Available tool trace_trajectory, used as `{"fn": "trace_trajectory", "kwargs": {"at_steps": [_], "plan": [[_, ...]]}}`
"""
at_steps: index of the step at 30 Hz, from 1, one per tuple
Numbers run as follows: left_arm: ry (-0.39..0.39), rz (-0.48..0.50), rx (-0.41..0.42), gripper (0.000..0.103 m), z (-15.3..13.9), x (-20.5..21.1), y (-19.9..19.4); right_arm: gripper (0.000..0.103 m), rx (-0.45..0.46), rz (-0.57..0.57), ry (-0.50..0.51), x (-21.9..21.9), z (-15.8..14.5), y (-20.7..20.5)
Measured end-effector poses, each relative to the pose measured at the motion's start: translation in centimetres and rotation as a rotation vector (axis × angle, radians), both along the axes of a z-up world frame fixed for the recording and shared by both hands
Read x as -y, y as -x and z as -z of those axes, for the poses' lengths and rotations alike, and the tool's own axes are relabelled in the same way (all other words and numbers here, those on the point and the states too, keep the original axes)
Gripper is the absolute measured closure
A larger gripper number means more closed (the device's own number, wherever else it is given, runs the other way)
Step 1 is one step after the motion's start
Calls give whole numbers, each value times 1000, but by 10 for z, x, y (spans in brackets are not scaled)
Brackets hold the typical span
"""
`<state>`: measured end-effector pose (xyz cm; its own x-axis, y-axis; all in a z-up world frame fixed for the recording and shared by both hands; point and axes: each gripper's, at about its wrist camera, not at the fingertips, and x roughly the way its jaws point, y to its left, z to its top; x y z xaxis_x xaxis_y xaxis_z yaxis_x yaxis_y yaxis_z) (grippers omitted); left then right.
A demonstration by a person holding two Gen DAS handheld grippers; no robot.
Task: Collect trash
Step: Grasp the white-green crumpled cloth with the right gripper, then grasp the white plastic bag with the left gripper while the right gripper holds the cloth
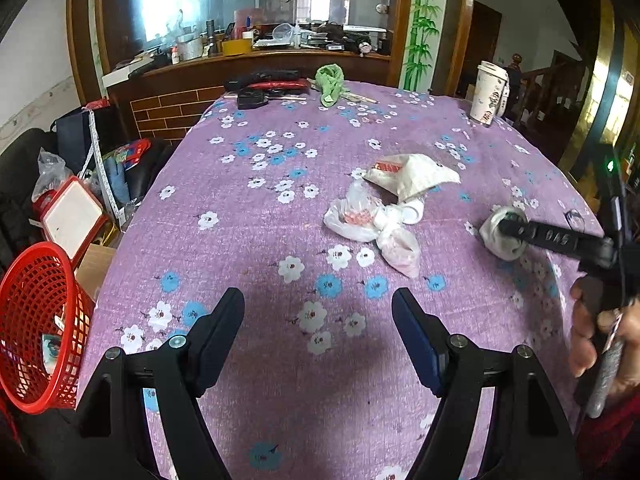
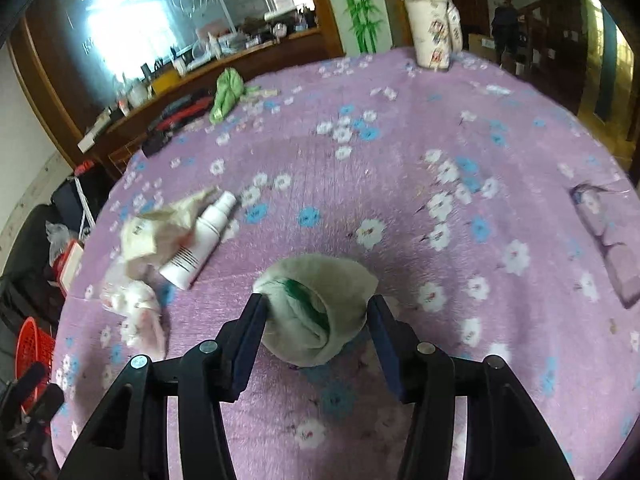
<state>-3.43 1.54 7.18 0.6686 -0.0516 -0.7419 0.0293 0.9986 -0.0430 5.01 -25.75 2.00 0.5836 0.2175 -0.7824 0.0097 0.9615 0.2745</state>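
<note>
On the bench (image 1: 248, 208), draped in a purple cloth printed with white and blue flowers, several pieces of trash are seen. Near the right edge a crumpled white wad with a green streak (image 2: 320, 308) is held between the pads of the right claw (image 2: 316, 320); both pads are seen touching its sides, so it is gripped. In the left wrist view the same wad (image 1: 502, 236) is partly covered by the claw's black finger. The right hand (image 1: 600, 340) is cut off by the frame edge.

The left claw (image 1: 318, 320) is held open above bare cloth, with nothing between its pads.

Toward the middle of the bench, left of the wad, a crumpled paper bag with red print (image 1: 412, 174) is lying on a white spray bottle (image 2: 200, 236); in the left wrist view only the bottle's end is visible. Just beside them a knotted clear plastic bag with pinkish contents (image 1: 372, 228) is seen; what the contents are cannot be made out.

At the far right a printed paper cup with a lid (image 1: 490, 94) is standing upright. At the far edge a green cloth (image 1: 330, 82) and dark red-and-black items are lying, too small to identify.

Beyond the near left edge of the bench a red mesh basket (image 1: 38, 320) is seen, tilted and partly cut off.

The right wrist view is blurred.
</note>
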Motion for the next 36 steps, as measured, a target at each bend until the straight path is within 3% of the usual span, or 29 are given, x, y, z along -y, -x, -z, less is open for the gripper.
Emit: {"fn": "trace_trajectory", "kwargs": {"at_steps": [5,9,13,20,23,25,36], "plan": [[38,-29,-25,28,-1,-3,-16,76,47,-56,7,-14,-11,1],[100,-63,-61,28,2,-2,-36,76,144,-53,47,-28,-33,3],[151,-90,-96,28,7,6,-53,76,215,-40,85,-34,-33,-1],[154,-106,-118,28,19,28,-78,76,281,-45,75,-29,-30,-2],[146,-109,-126,35,28,37,-90,76,296,-27,71,-24,-30,-1],[134,-108,-143,50,36,42,-98,76,295,-24,70,-22,-30,-2],[139,-46,-99,51,47,50,-121,76,305,-47,63,-24,-32,1]]}}
